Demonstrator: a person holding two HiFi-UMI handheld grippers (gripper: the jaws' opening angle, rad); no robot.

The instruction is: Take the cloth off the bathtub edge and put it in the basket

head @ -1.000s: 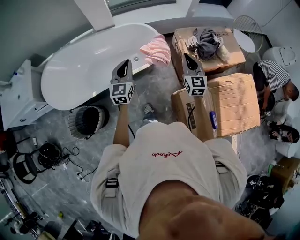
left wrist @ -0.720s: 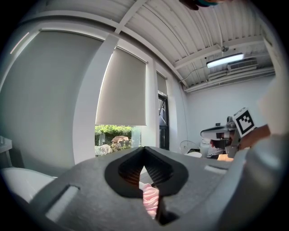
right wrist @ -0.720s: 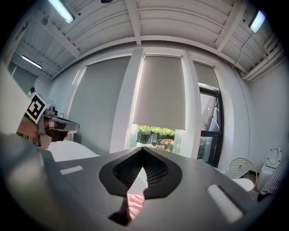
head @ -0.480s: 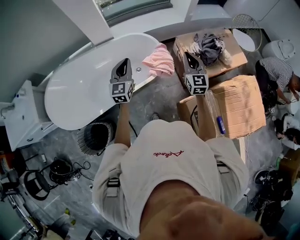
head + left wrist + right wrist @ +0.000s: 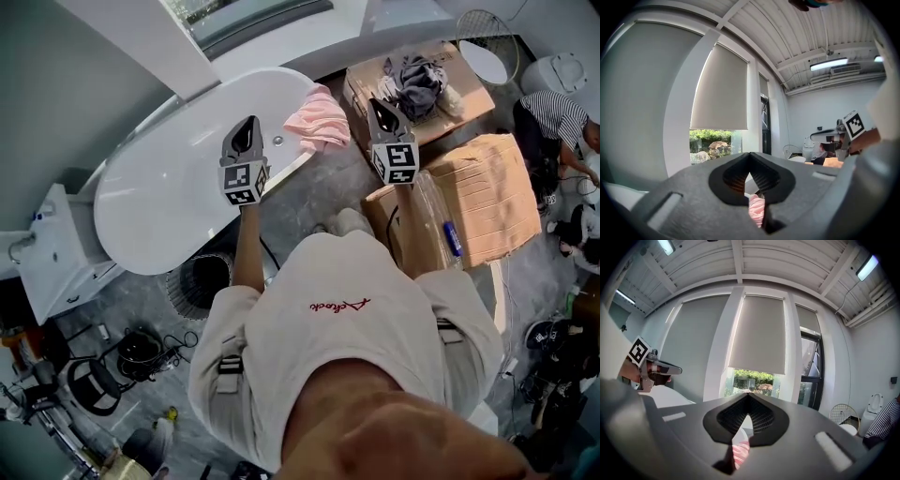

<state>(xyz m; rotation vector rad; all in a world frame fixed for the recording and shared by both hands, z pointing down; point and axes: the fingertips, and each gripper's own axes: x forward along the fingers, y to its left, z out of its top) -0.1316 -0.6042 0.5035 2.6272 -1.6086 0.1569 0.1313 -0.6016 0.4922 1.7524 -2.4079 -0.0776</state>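
Starting out really: your left gripper [image 5: 249, 126] and right gripper [image 5: 376, 107] were both shut, empty; cloth [image 5: 319, 122] sat on the far bathtub [image 5: 159, 178] edge, not yet in the near basket [image 5: 192, 281].

The bathtub [image 5: 159, 187] is shining smooth, glossy white. The pink cloth [image 5: 317, 120] is looking soft, fuzzy and matt. The cardboard boxes [image 5: 478, 202] are showing dull brown paper. The floor [image 5: 309, 202] is gleaming like polished grey stone. The basket [image 5: 178, 286] is looking woven. The left gripper [image 5: 750, 154] and right gripper [image 5: 749, 394] are showing matt grey plastic with ribbed pads.
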